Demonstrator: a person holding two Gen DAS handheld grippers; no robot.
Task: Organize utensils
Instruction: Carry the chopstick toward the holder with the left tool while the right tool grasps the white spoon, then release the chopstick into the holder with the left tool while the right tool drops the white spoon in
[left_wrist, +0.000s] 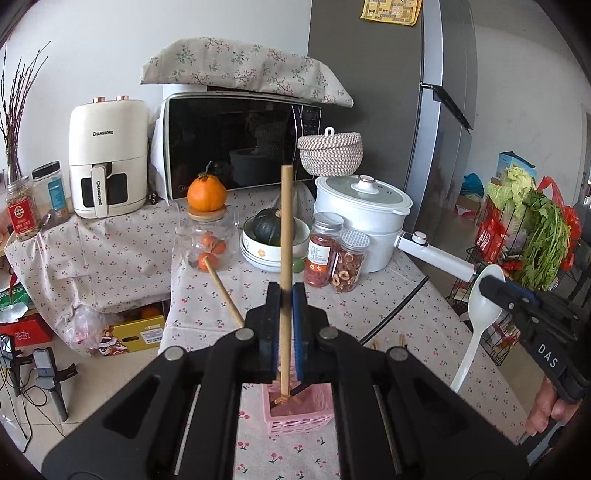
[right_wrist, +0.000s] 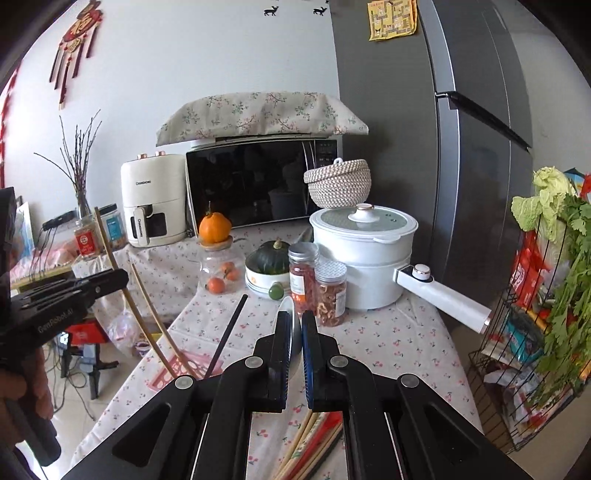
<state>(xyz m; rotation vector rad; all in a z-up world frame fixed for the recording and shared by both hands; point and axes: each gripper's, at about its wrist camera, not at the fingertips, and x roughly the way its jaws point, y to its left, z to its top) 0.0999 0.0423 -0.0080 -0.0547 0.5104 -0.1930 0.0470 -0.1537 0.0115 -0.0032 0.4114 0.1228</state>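
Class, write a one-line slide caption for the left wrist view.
Left gripper lowers a wooden chopstick into the pink basket; right gripper holds a white spoon.

Two close wrist views facing the microwave (left_wrist: 240, 144), sharing the table (right_wrist: 388, 343)

"CHANGHONG" reads twice on the cream air fryer (left_wrist: 108, 158), across its body and down its handle. My right gripper (left_wrist: 493, 286) carries "DAS" on its side; my left gripper (right_wrist: 123, 275) shows "GenRobot.AI".
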